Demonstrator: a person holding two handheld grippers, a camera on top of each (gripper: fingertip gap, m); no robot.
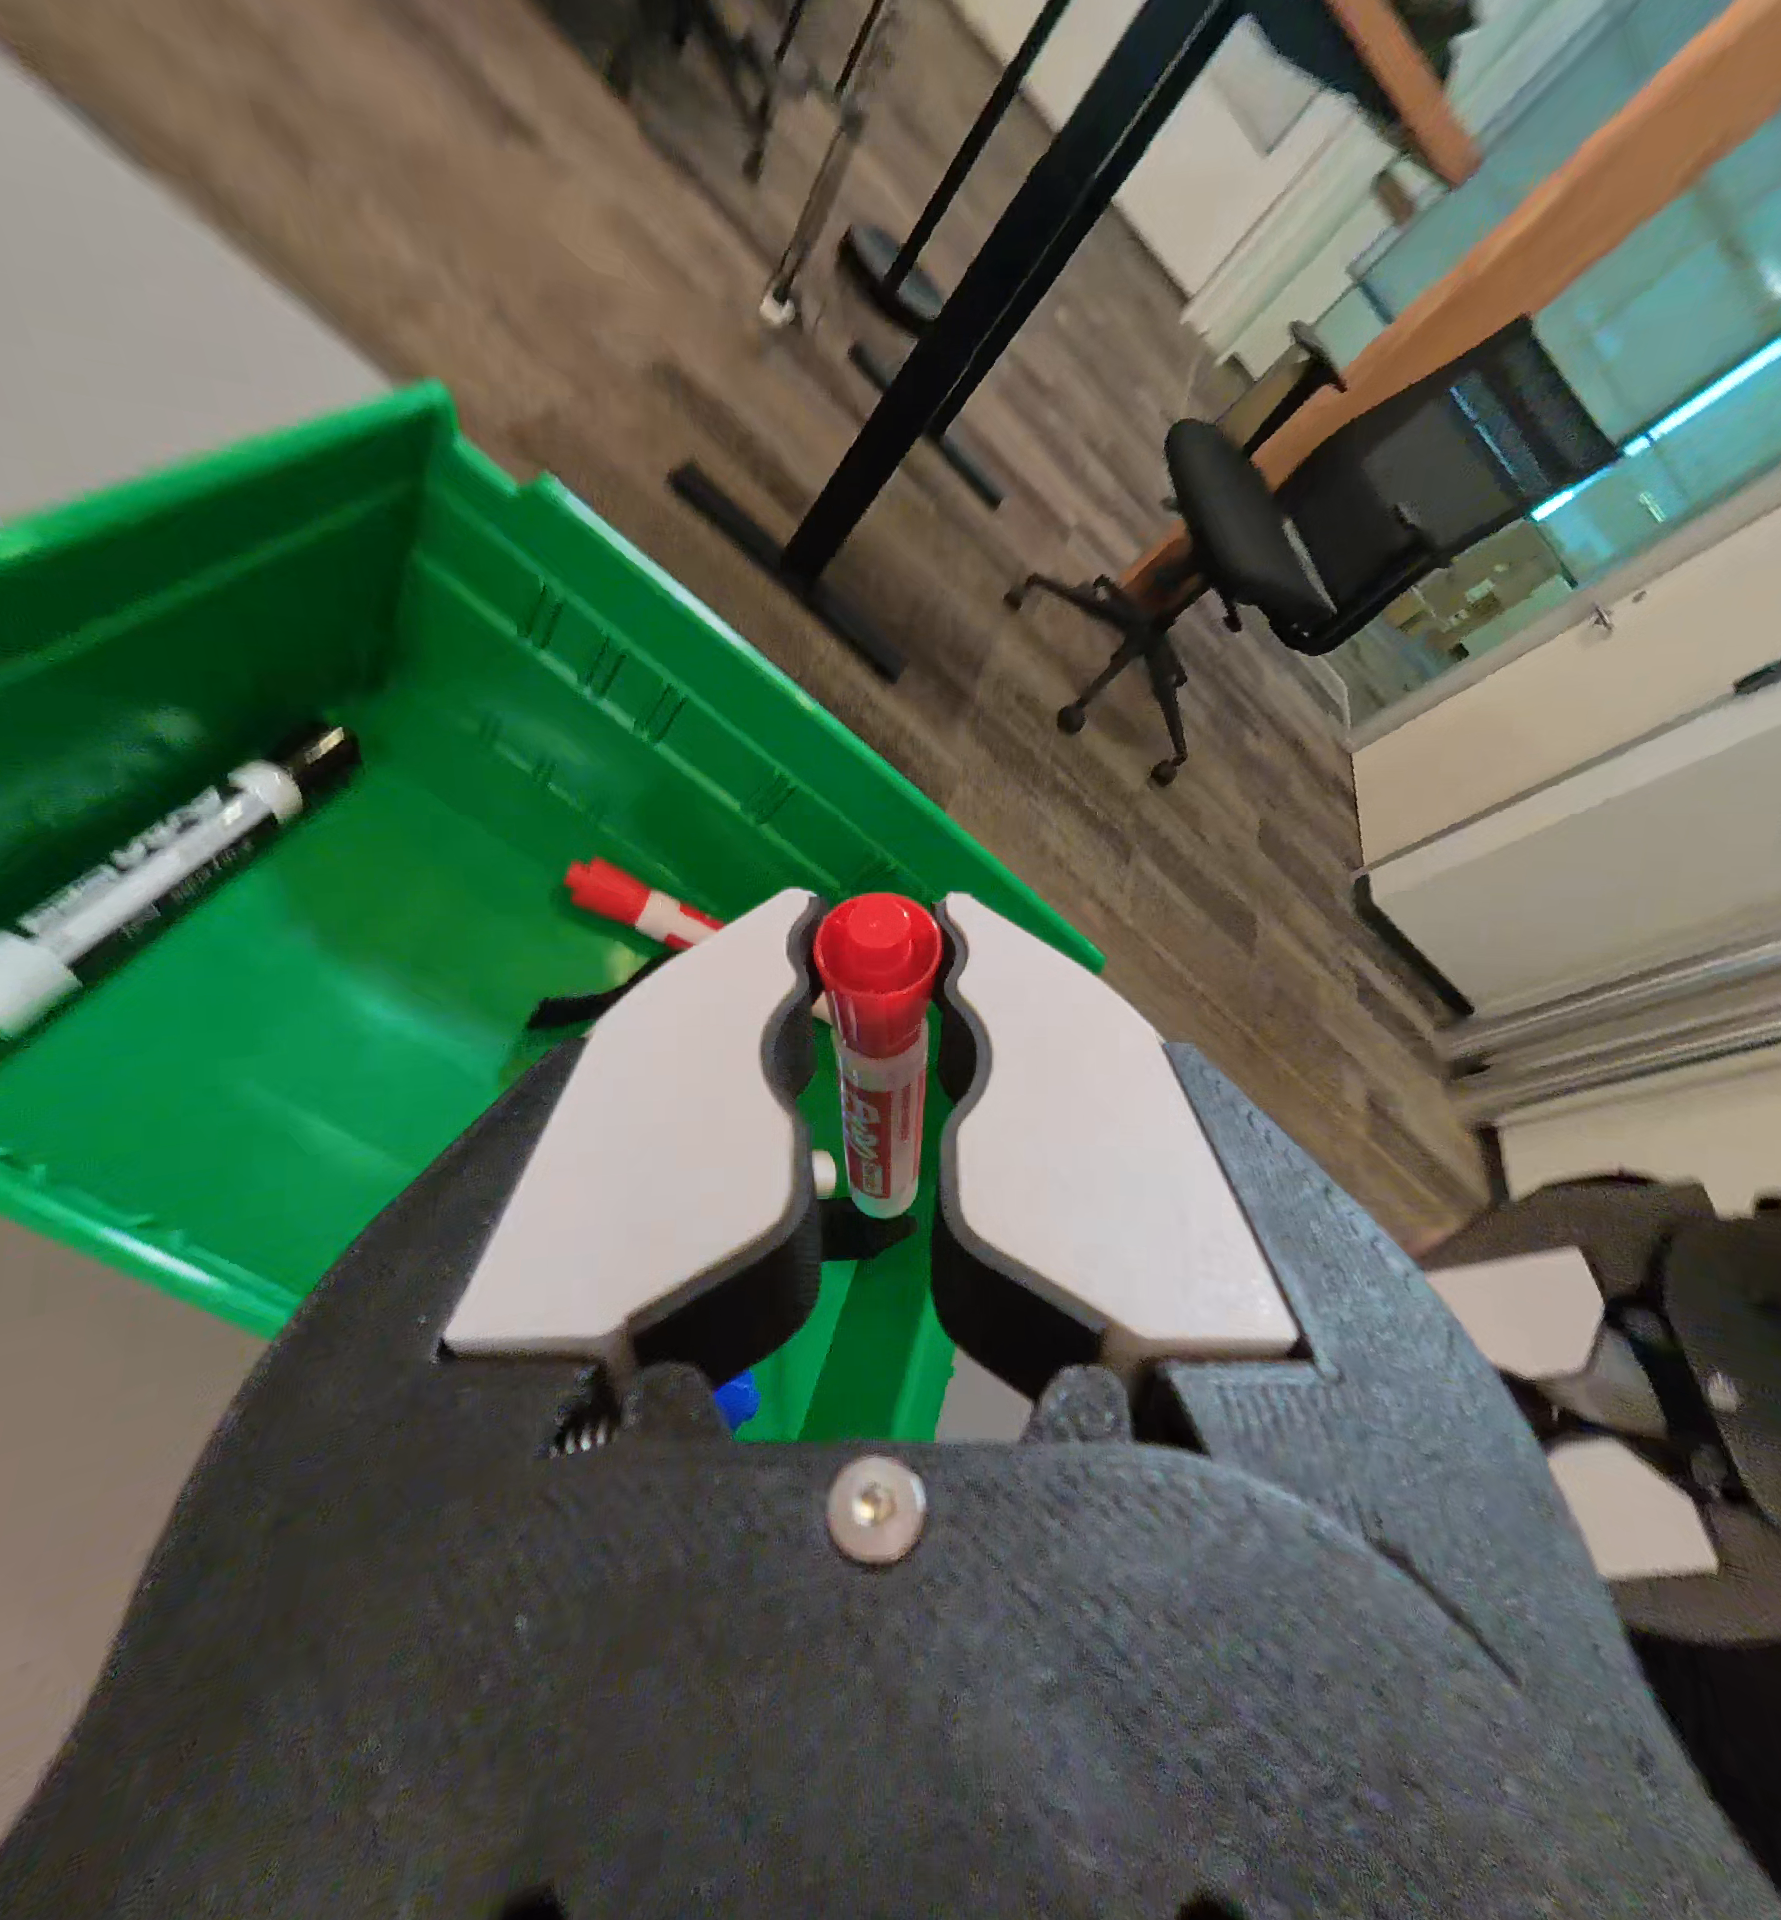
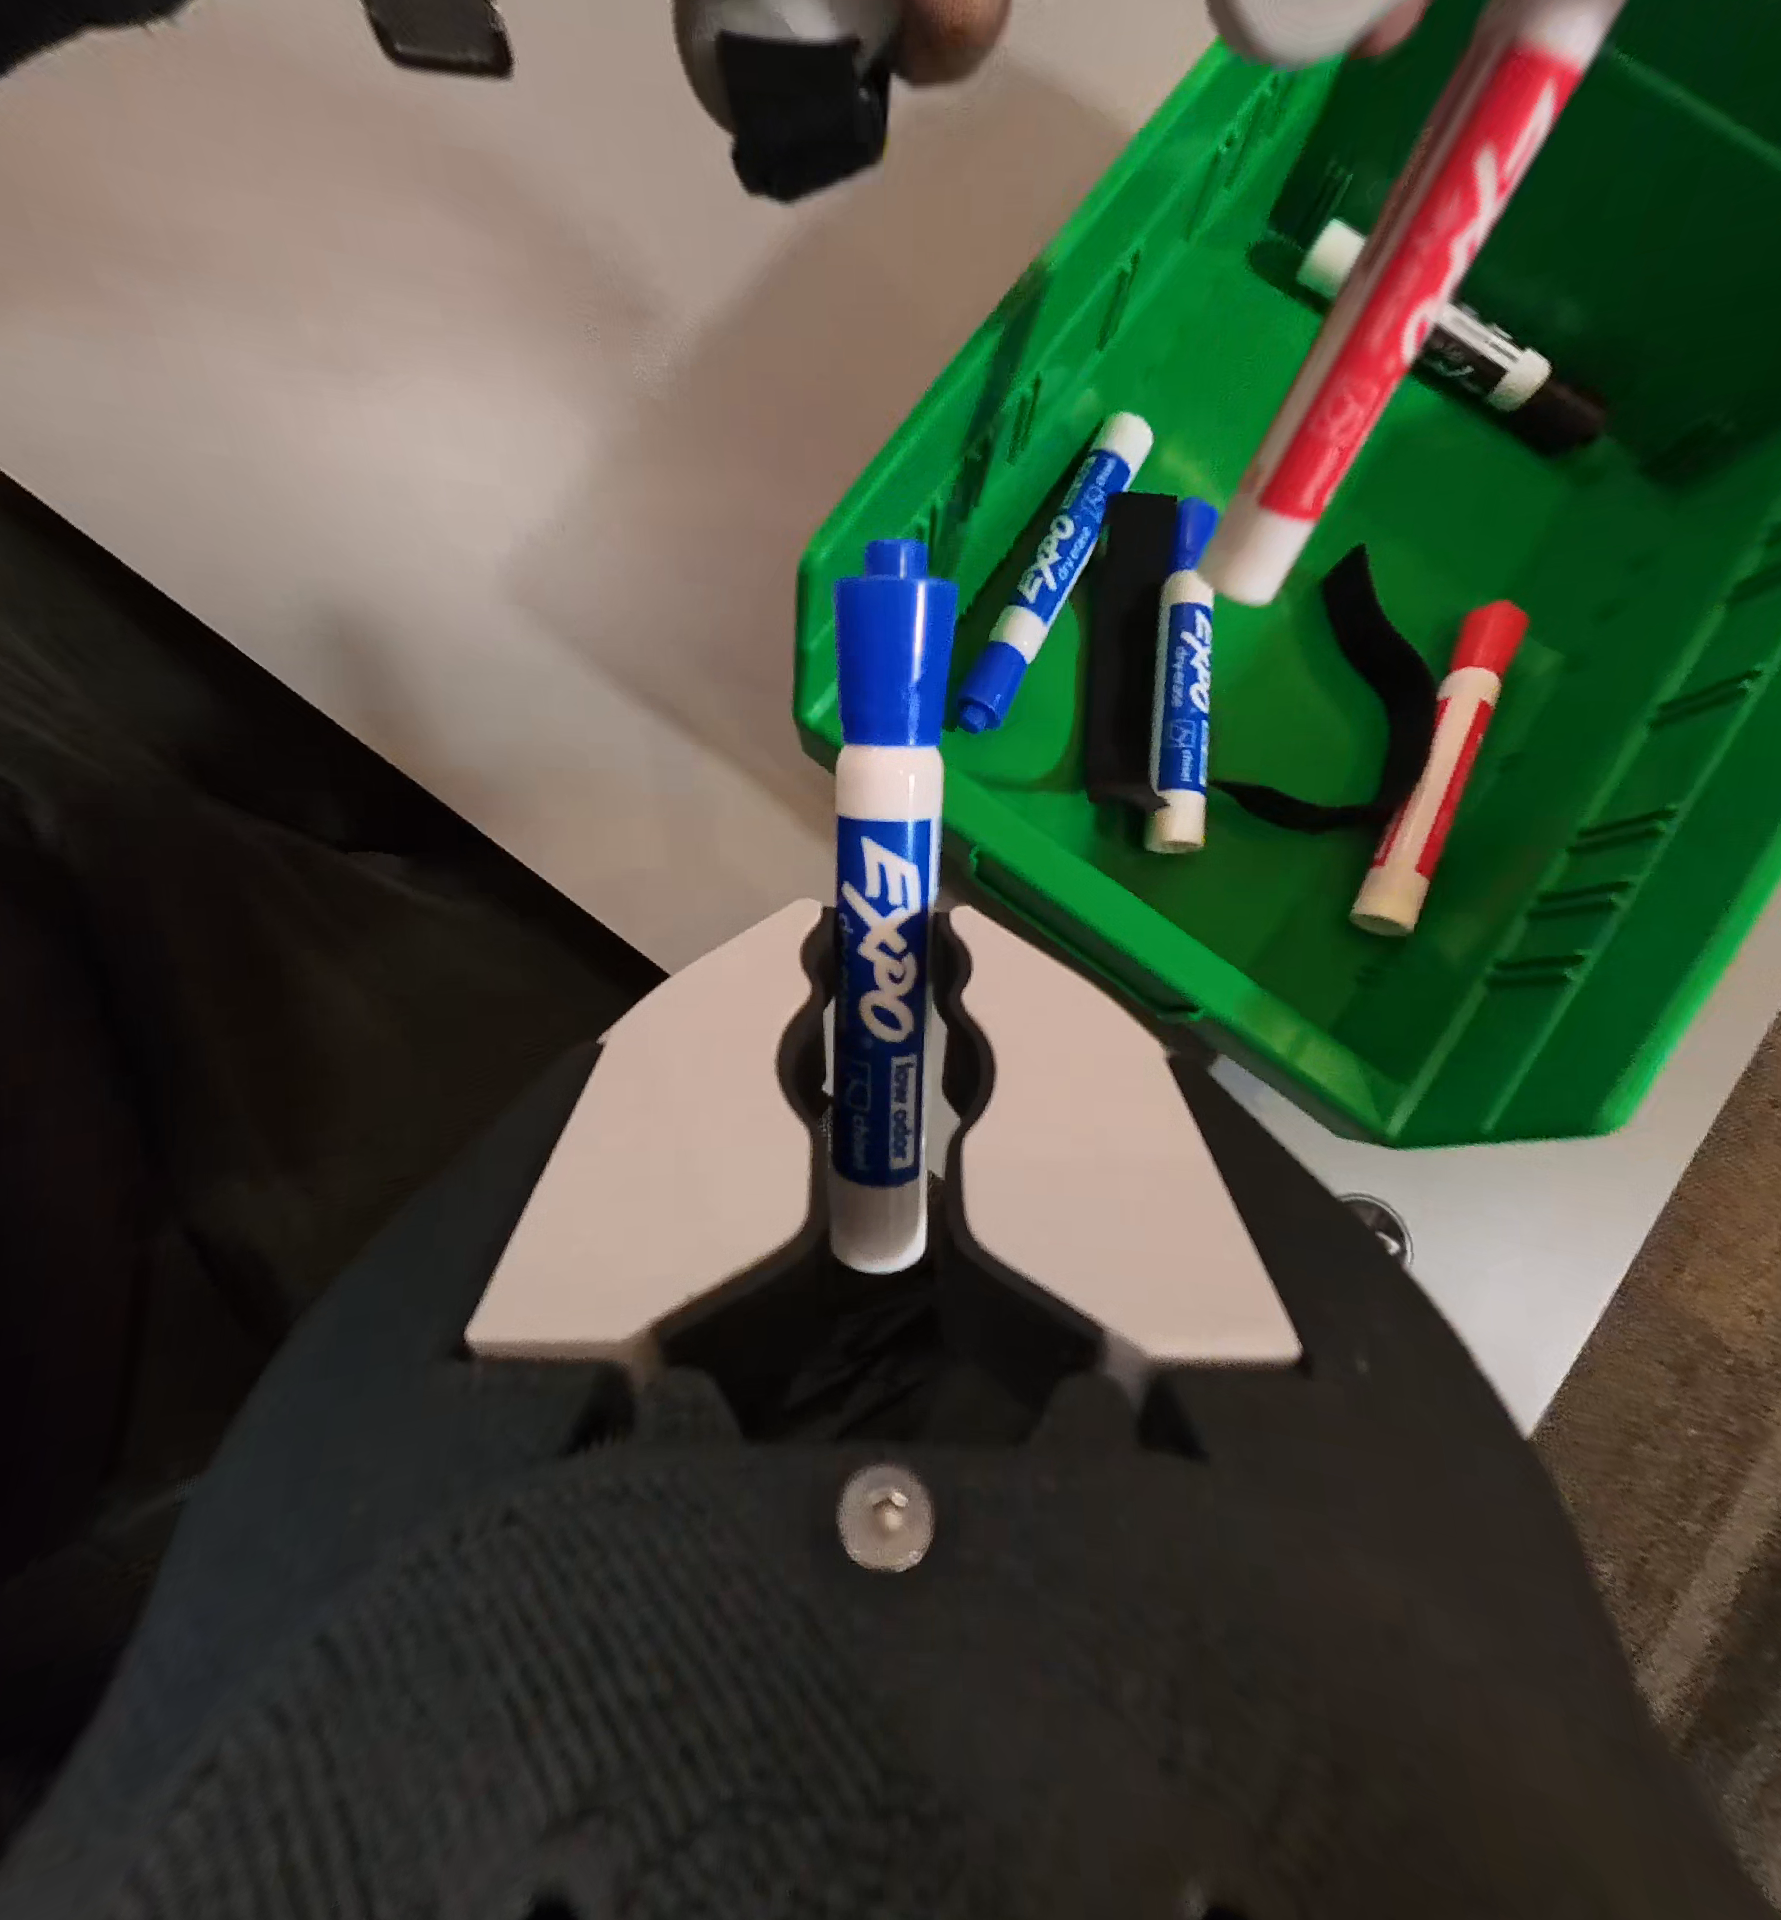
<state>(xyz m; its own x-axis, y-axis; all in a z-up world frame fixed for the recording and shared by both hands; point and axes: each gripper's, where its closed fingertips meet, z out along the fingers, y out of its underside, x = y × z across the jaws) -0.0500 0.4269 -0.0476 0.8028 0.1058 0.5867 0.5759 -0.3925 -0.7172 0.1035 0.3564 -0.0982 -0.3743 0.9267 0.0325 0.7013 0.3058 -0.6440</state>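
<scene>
My left gripper (image 1: 873, 935) is shut on a red marker (image 1: 878, 1049), held above a green bin (image 1: 200, 1091). The held red marker also shows in the right wrist view (image 2: 1385, 301), hanging over the bin. My right gripper (image 2: 886, 925) is shut on a blue marker (image 2: 886, 914), cap pointing away, just outside the bin's near left wall (image 2: 865, 582). In the bin lie a black marker (image 1: 148, 883), a second red marker (image 2: 1437, 769), two blue markers (image 2: 1057, 566) (image 2: 1182, 675) and a black strap (image 2: 1379, 686).
The bin stands on a white table (image 2: 398, 416) near its edge. Beyond it are a grey wood floor (image 1: 574, 260), black desk legs (image 1: 969, 312), an office chair (image 1: 1250, 540) and white cabinets (image 1: 1613, 831). A dark-clothed person (image 2: 138, 935) is at the left. The left gripper's tips are roughly 20 centimetres from the right gripper's.
</scene>
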